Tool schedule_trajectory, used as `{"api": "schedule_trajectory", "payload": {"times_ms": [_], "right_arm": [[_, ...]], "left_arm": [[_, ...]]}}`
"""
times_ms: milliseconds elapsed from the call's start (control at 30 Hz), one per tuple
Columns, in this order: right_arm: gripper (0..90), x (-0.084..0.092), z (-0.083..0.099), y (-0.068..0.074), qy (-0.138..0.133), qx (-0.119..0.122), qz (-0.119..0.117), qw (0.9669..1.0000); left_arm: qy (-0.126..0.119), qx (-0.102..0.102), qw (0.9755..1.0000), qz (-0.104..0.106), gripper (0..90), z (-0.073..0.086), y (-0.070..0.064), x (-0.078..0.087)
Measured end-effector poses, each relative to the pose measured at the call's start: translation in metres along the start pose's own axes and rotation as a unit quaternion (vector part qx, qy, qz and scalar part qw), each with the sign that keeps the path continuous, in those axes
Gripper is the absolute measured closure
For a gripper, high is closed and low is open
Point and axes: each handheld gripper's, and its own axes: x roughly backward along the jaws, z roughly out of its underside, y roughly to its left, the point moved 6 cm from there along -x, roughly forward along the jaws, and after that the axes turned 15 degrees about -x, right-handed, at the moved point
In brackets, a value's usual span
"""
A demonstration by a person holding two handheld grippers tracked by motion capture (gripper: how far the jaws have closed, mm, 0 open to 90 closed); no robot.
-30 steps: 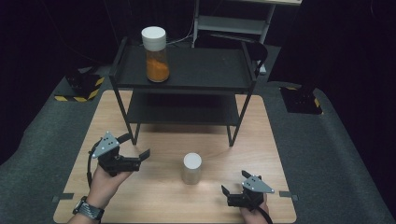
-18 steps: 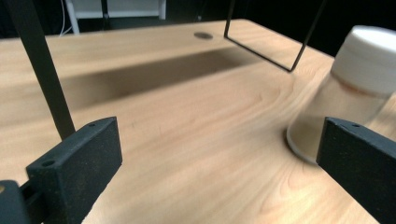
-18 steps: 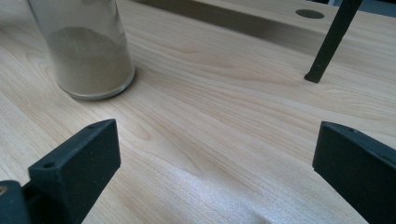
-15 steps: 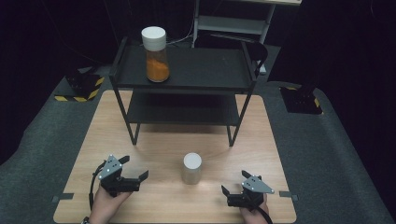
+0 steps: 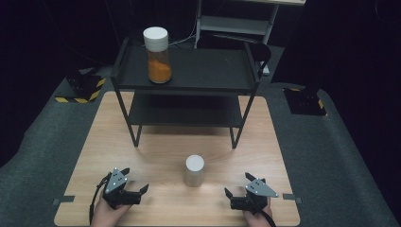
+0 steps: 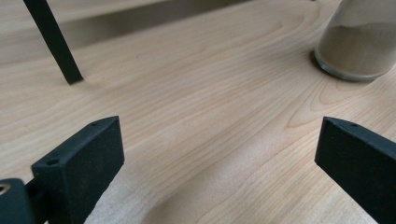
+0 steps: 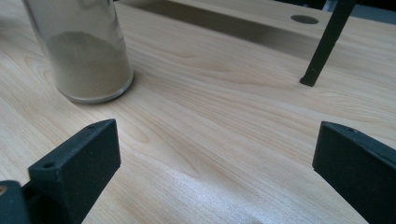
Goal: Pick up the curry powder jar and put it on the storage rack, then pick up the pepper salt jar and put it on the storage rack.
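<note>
A glass jar of beige powder with a white lid (image 5: 194, 170) stands upright on the wooden table (image 5: 156, 151), between my two grippers. It also appears at the upper right of the left gripper view as the beige jar (image 6: 357, 42) and at the upper left of the right gripper view as the same jar (image 7: 84, 51). A taller jar of orange powder (image 5: 157, 48) stands on the top shelf of the black rack (image 5: 208, 71). My left gripper (image 5: 135, 182) rests near the table's front left, open and holding nothing. My right gripper (image 5: 238, 187) rests at the front right, open too.
The black rack has a lower shelf (image 5: 184, 111) and thin legs (image 6: 53, 42) standing on the table; one leg (image 7: 324, 44) is ahead of the right gripper. Grey carpet surrounds the table, and a yellow-black striped block (image 5: 80, 90) sits at the far left.
My left gripper has drawn back toward the front edge of the table and lower in the view. The right gripper and both jars have stayed in place.
</note>
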Motion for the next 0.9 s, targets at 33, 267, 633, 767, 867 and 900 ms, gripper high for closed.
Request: {"api": "schedule_trajectory", "payload": {"times_ms": [33, 267, 633, 767, 867, 900], "right_arm": [[0.2, 0.0001, 0.0002, 0.0002, -0.001, 0.0, 0.0, 1.0], [0.2, 0.0004, 0.0008, 0.0006, -0.002, 0.004, 0.0, 1.0], [0.2, 0.0005, 0.0007, -0.0015, -0.003, 0.004, -0.008, 1.0], [0.1, -0.0005, -0.0004, -0.0021, 0.0, -0.001, -0.007, 1.0], [0.1, -0.0004, -0.0002, -0.0022, -0.002, -0.005, -0.005, 1.0], [0.1, -0.0006, -0.0001, -0.0029, -0.004, -0.007, -0.006, 1.0]], "left_arm": [[-0.001, -0.001, 1.0, -0.001, 1.6, 0.0002, -0.0005, 0.0002], [0.01, -0.023, 0.9996, -0.008, 1.4, -0.0019, -0.0064, 0.0015], [0.013, -0.031, 0.9995, -0.002, 1.5, -0.0012, -0.0081, 0.0049], [0.013, -0.034, 0.9993, -0.007, 1.5, -0.001, -0.0101, 0.0057], [0.012, -0.031, 0.9994, -0.005, 1.5, -0.0006, -0.0089, 0.0061], [0.01, -0.029, 0.9995, -0.004, 1.5, -0.0001, -0.0083, 0.0063]]}}
